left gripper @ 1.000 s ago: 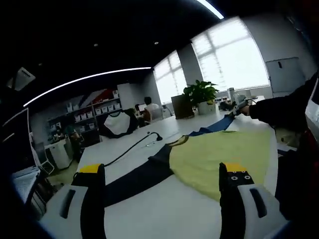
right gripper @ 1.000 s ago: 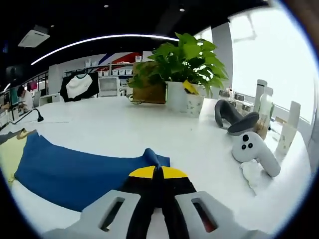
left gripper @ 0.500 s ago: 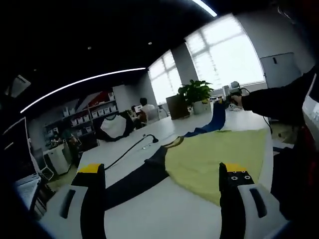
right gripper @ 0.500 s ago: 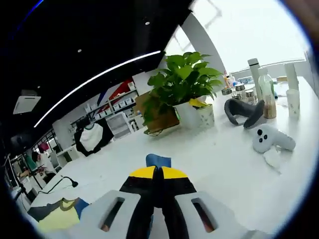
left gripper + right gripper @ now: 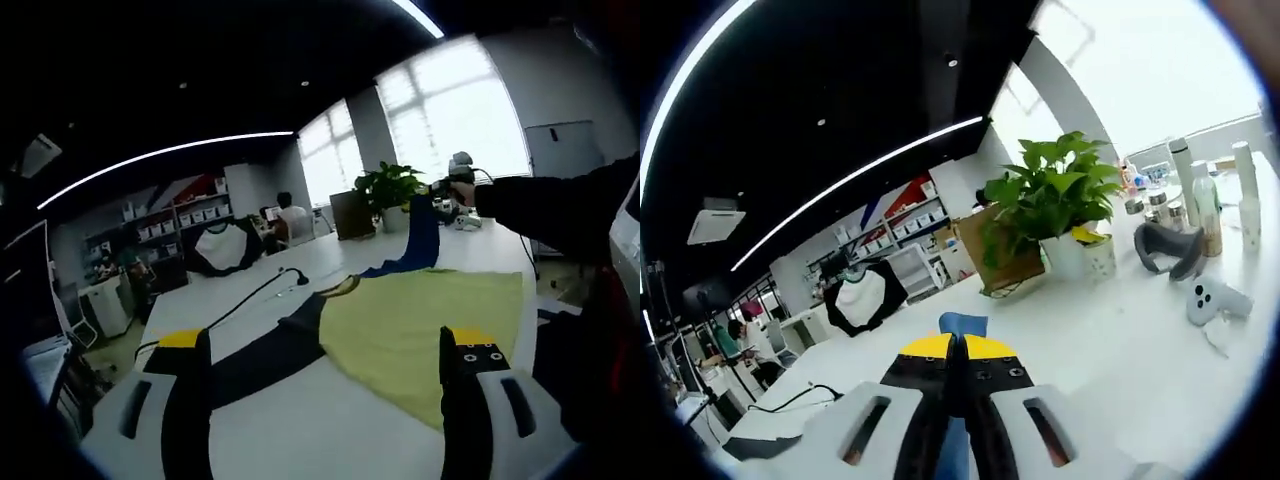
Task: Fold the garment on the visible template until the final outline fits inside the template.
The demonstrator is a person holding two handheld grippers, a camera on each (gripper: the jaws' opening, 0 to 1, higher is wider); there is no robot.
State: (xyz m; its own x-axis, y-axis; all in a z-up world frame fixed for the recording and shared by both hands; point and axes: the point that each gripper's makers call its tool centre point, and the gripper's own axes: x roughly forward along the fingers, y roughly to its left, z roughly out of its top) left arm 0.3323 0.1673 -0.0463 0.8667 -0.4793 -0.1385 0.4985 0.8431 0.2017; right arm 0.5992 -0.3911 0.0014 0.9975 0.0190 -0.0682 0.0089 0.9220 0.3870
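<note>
Left gripper view has the bench (image 5: 330,420) carrying the yellow garment (image 5: 425,320) at 3 o'clock. Its blue sleeve (image 5: 422,235) hangs raised, likely for folding inward, pinched by the right hand-held gripper (image 5: 952,350). Left hand-held gripper (image 5: 325,345) gapes empty.
</note>
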